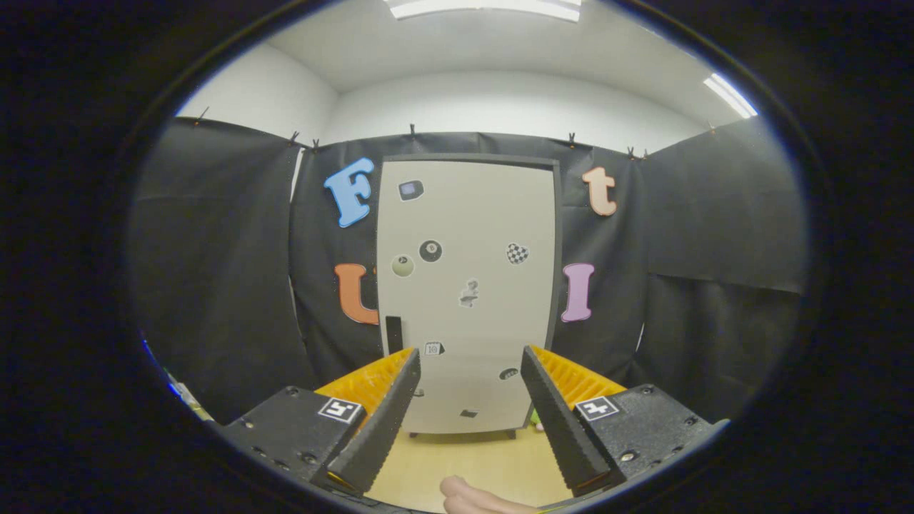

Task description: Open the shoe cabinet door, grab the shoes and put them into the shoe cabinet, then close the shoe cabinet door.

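The shoe cabinet [468, 235] stands straight ahead against the booth's black cloth wall. Its tall pale door is shut and dotted with several small stickers. A dark vertical handle [393, 334] sits low on the door's left side, just above my left finger. My gripper [470, 360] is open, its fingers spread wide with nothing between them, still some way short of the door. A small green shape [535, 417] shows on the floor by the cabinet's lower right corner, mostly hidden behind my right finger.
Light wooden floor [471, 464] runs from the cabinet's base toward me. A person's hand [475, 497] shows low between the fingers. Black cloth closes in the booth on both sides.
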